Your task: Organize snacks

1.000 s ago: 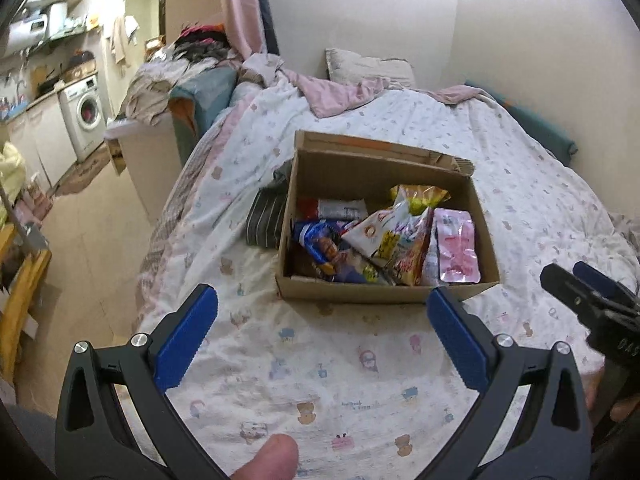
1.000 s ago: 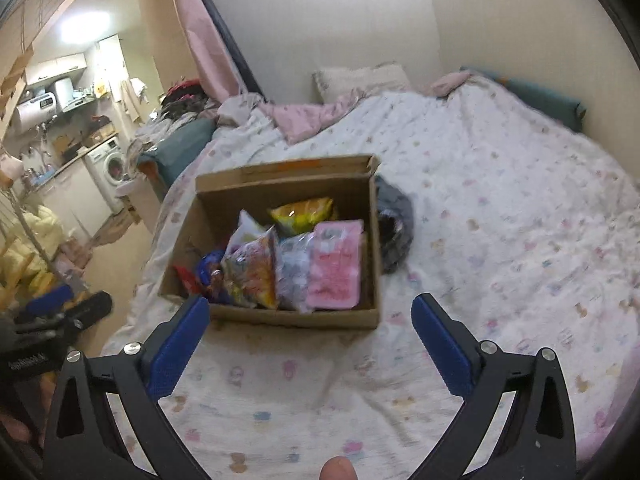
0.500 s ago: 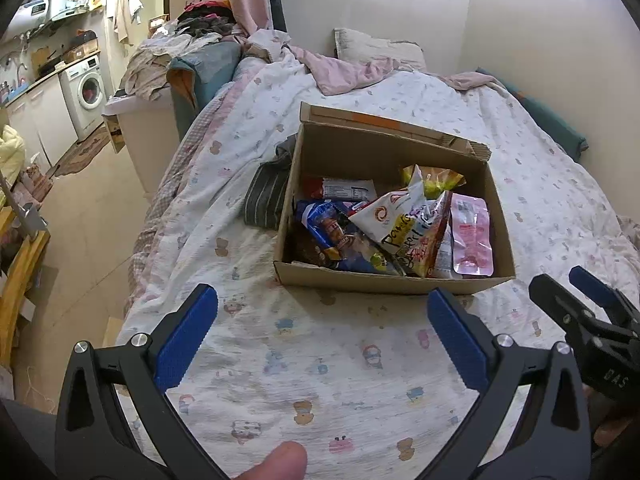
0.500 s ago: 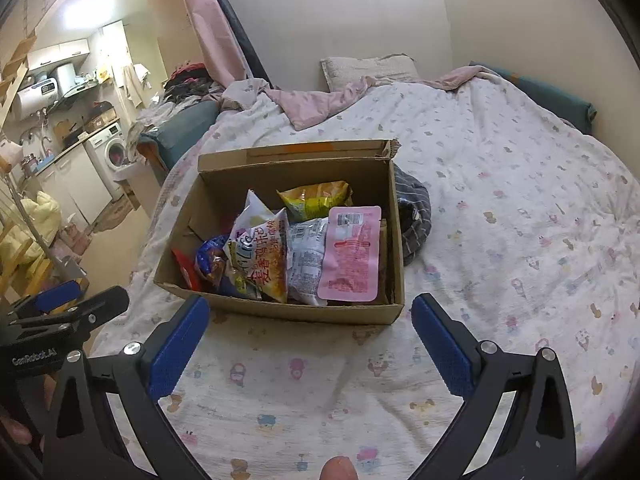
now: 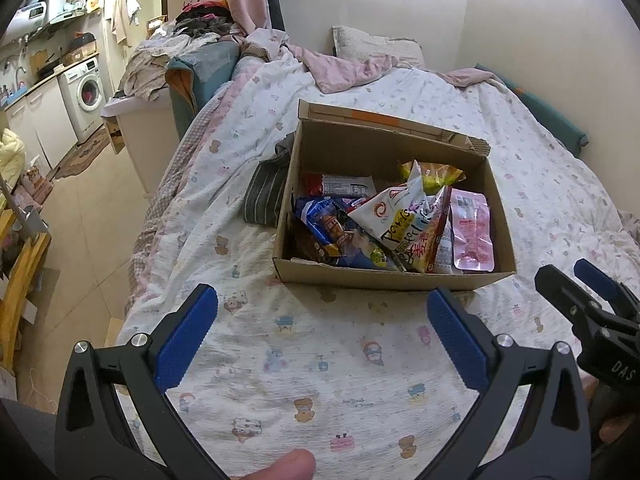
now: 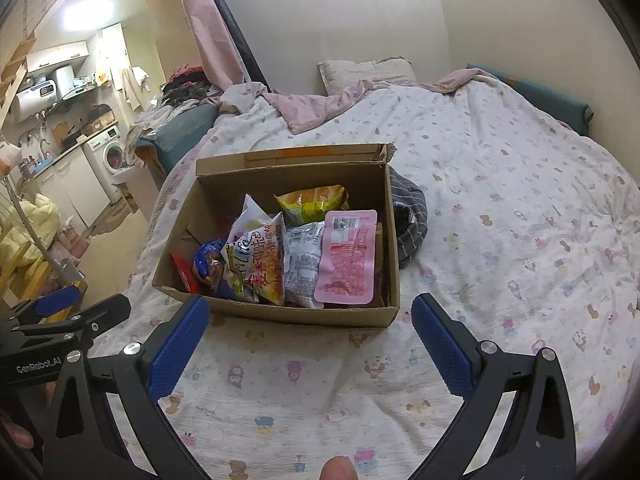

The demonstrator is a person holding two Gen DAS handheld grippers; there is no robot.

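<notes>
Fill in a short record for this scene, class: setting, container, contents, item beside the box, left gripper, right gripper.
setting: bed with printed sheet
container: open cardboard box
contents: snack packets, including a pink packet and a yellow bag
beside box: striped cloth, touching the box
left gripper: open, empty, short of the box
right gripper: open, empty, short of the box

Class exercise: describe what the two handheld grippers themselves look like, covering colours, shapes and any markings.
Both the left gripper and the right gripper have black, open-framed, curved arms with silver bolts, ending in blue textured pads. White lettering marks the bodies: "GenRobot.AI" on the left one, "DAS" partly visible on the right. A bare fingertip shows below; no cables or sleeves visible.
</notes>
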